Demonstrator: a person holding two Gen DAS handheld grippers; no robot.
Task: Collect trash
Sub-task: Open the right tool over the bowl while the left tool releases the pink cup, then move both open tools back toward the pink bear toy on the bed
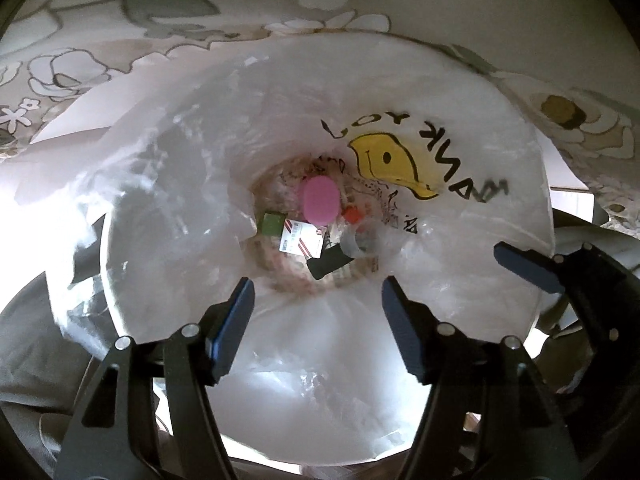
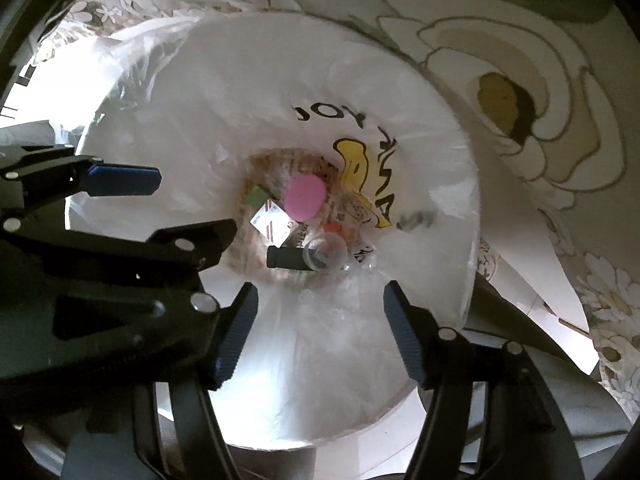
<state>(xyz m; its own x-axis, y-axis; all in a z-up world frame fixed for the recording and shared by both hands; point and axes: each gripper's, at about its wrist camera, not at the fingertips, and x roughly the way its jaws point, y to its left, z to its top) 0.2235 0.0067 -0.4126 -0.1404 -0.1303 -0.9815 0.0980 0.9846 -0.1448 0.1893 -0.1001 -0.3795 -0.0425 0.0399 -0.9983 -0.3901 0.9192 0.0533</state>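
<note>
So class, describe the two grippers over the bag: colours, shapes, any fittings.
Both look alike. The left gripper has black angular linkage arms joined by round silver pins, each ending in a flat dark-blue finger with a finely ribbed face. The right gripper has the same build and blue fingers. No cables, markings or sleeves show.

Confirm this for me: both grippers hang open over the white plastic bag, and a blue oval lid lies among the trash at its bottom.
Not quite: the oval lid is pink, not blue, as the left wrist view shows. The rest holds: left gripper and right gripper hang open over the white plastic bag.
</note>
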